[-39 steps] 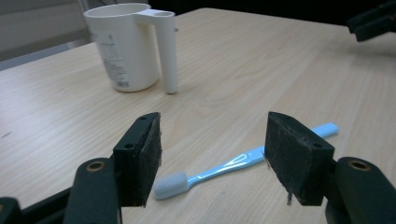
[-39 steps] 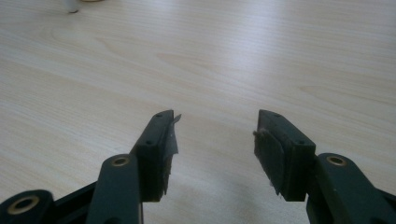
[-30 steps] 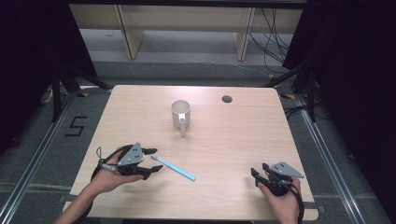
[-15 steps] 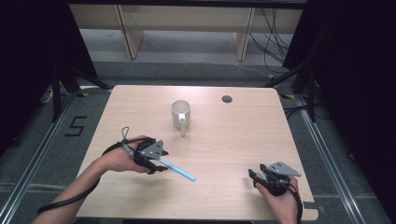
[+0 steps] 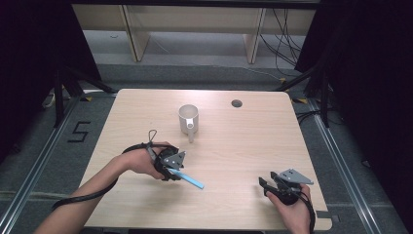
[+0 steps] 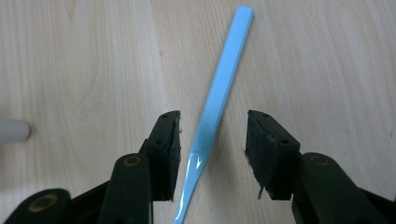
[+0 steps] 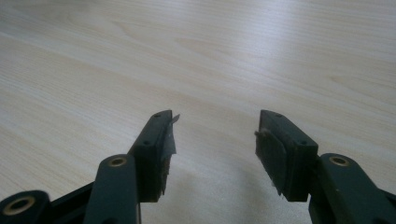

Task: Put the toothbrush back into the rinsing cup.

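Even overhead light, dark surrounds — soft glare on the table (image 7: 280, 42), jaws slightly blurred.

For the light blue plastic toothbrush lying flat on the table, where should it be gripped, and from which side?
Probably at the narrow neck of the light blue plastic toothbrush, approached from above. It lies flat on the wooden table, so only its two long sides are free. The left hand-held gripper already straddles it there, jaws open on either side.
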